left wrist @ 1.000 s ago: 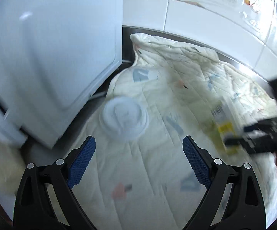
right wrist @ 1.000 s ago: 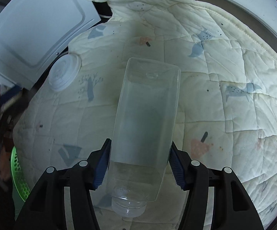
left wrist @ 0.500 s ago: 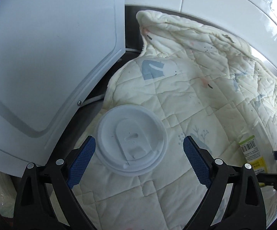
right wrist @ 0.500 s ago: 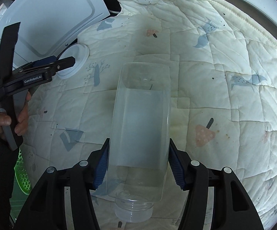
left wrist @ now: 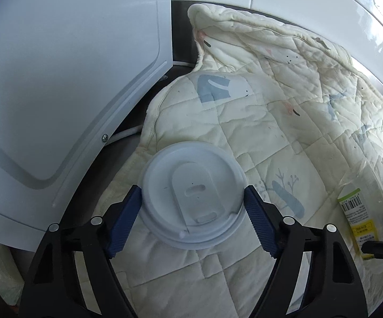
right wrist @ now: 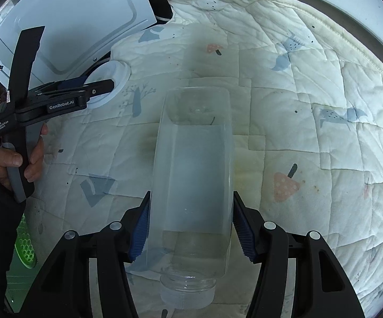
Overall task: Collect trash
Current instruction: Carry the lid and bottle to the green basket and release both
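Observation:
A white plastic cup lid [left wrist: 191, 198] lies flat near the left edge of a cream quilt [left wrist: 284, 122]. My left gripper [left wrist: 191, 189] straddles it, and its closing jaws have both blue pads against the lid's rim. In the right wrist view the same lid [right wrist: 112, 79] shows at the left, with the left gripper [right wrist: 98, 86] on it and a hand on the handle. My right gripper [right wrist: 191, 196] is shut on a clear, empty square plastic bottle [right wrist: 191, 164], neck toward the camera. The bottle's yellow-green label [left wrist: 355, 212] shows at the right edge of the left wrist view.
A white appliance panel [left wrist: 59, 79] stands close on the left of the lid, with a dark gap and a white cable beside it. White tiles [left wrist: 297, 0] lie beyond the quilt. A green perforated basket [right wrist: 26, 249] sits low at the left.
The left gripper came down over the lid, then narrowed its jaws until the pads reached the rim. The right gripper kept hold of the bottle and stayed nearly still.

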`<action>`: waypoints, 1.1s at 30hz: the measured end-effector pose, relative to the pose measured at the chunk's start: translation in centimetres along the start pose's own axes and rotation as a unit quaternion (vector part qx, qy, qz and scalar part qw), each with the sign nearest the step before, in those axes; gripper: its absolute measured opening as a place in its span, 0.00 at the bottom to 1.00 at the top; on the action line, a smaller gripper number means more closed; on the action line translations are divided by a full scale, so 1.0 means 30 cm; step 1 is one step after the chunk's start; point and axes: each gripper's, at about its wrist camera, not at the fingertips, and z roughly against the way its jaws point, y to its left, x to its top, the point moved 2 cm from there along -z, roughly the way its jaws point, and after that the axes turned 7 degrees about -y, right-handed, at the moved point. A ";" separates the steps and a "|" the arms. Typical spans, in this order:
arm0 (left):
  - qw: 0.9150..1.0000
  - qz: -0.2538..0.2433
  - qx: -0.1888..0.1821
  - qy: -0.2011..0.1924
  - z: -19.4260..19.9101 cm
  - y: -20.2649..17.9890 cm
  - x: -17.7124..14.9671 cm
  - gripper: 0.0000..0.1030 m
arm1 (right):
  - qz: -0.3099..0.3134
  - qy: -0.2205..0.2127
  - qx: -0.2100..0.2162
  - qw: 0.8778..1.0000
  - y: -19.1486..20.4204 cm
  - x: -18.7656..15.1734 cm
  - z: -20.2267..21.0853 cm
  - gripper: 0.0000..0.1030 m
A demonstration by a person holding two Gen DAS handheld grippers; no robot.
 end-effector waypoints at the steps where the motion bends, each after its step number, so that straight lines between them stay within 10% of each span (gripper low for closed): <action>1: 1.000 0.000 0.000 -0.002 0.006 -0.002 -0.002 0.74 | 0.001 -0.002 -0.001 1.000 0.002 -0.003 0.003 0.53; 19: 0.996 0.044 -0.032 -0.074 0.547 0.031 -0.241 0.74 | 0.009 -0.043 0.051 0.998 0.190 -0.127 0.182 0.52; 33: 0.978 0.159 0.082 -0.110 1.082 0.431 -0.742 0.74 | 0.116 -0.044 0.176 0.977 0.812 -0.221 0.257 0.51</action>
